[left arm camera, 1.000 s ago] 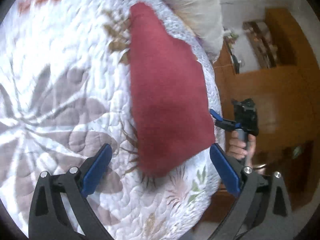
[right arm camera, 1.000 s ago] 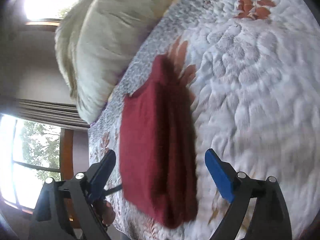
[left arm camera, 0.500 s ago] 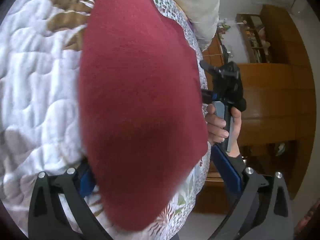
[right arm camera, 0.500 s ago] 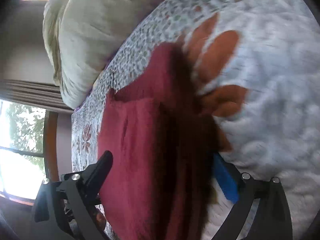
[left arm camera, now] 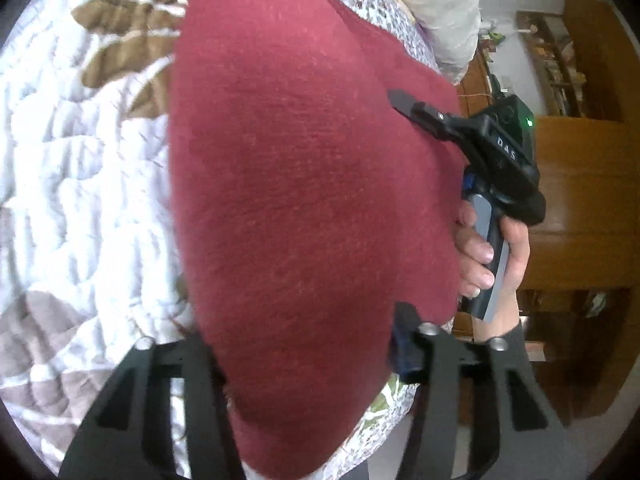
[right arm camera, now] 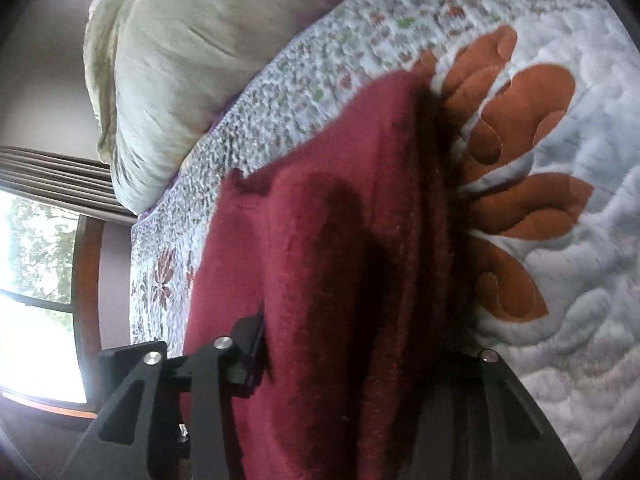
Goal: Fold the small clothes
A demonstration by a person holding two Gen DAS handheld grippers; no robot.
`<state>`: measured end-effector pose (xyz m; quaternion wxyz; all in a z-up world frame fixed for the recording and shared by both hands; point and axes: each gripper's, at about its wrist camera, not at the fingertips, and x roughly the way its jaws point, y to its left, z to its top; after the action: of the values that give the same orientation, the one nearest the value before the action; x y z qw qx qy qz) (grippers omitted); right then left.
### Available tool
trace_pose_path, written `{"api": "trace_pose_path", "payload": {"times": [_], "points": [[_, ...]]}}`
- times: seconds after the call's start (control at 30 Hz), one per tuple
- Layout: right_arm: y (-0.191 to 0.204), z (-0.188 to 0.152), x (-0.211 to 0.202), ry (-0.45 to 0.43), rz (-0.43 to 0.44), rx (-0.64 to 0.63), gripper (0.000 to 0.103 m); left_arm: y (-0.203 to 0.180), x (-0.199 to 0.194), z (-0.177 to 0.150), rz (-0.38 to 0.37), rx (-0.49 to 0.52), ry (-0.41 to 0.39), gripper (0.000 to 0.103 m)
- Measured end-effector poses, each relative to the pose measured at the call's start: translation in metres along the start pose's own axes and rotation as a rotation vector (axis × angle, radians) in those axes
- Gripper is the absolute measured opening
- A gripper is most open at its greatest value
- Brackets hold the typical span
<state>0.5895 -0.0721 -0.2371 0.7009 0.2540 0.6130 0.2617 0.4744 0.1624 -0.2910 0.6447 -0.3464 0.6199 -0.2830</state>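
A folded dark red garment lies on the white flowered quilt, near the bed's edge. My left gripper has its jaws drawn in around the garment's near end, and the cloth hides its pads. In the right wrist view the same garment shows stacked folds and fills the space between the jaws of my right gripper, which press in on it from both sides. Seen from the left wrist, a black finger of the right gripper lies on the garment's far right edge, with a hand on its handle.
A cream pillow rests at the head of the bed beside the garment. The quilt stretches off to the right. A wooden cabinet stands past the bed's edge. A bright window with curtains lies to the left.
Both grippers have come down close onto the red garment, which now fills both views. The jaws of both have narrowed from wide open onto the cloth.
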Motion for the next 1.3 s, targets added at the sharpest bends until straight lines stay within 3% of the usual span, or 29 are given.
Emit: {"api": "trace_pose_path", "payload": {"times": [0.23, 0.43, 0.53, 0.63, 0.77, 0.8, 0.87, 0.9, 0.93, 0.97, 1.0, 1.1, 1.17, 1.23, 1.3], "points": [[0.059, -0.025, -0.017, -0.041, 0.022, -0.041, 0.042, -0.013, -0.062, -0.031, 0.000, 0.048, -0.047, 0.040], [0.129, -0.081, -0.001, -0.013, 0.127, -0.098, 0.041, 0.009, -0.154, -0.114, 0.021, 0.078, -0.120, 0.040], [0.163, -0.121, 0.025, 0.013, 0.203, -0.129, 0.041, 0.040, -0.197, -0.177, 0.037, 0.067, -0.181, 0.040], [0.183, -0.166, 0.068, 0.069, 0.270, -0.125, 0.041, 0.072, -0.216, -0.221, 0.039, 0.028, -0.207, 0.040], [0.182, -0.208, 0.118, 0.142, 0.256, -0.093, 0.043, 0.123, -0.224, -0.260, 0.049, -0.043, -0.213, 0.041], [0.179, -0.215, 0.127, 0.146, 0.231, -0.091, 0.045, 0.134, -0.222, -0.263, 0.050, -0.054, -0.210, 0.046], [0.170, -0.221, 0.137, 0.131, 0.158, -0.091, 0.068, 0.155, -0.218, -0.265, -0.010, -0.130, -0.212, 0.057], [0.168, -0.223, 0.134, 0.125, 0.143, -0.082, 0.071, 0.163, -0.220, -0.266, -0.036, -0.166, -0.224, 0.058], [0.169, -0.221, 0.127, 0.124, 0.117, -0.073, 0.081, 0.163, -0.222, -0.268, -0.049, -0.190, -0.237, 0.060], [0.170, -0.220, 0.119, 0.115, 0.097, -0.067, 0.094, 0.160, -0.231, -0.271, -0.040, -0.200, -0.273, 0.068], [0.171, -0.217, 0.104, 0.085, 0.074, -0.061, 0.097, 0.157, -0.239, -0.274, -0.007, -0.198, -0.311, 0.073], [0.180, -0.212, 0.053, -0.037, 0.013, -0.107, 0.093, 0.129, -0.280, -0.300, 0.168, -0.111, -0.507, 0.074], [0.193, -0.216, 0.032, -0.063, 0.031, -0.151, 0.072, 0.107, -0.299, -0.322, 0.157, -0.004, -0.588, 0.074], [0.201, -0.223, 0.031, -0.056, -0.005, -0.206, 0.068, 0.082, -0.300, -0.339, 0.135, 0.097, -0.612, 0.074], [0.204, -0.229, 0.044, -0.025, -0.064, -0.238, 0.066, 0.061, -0.283, -0.351, 0.145, 0.200, -0.580, 0.074]]}}
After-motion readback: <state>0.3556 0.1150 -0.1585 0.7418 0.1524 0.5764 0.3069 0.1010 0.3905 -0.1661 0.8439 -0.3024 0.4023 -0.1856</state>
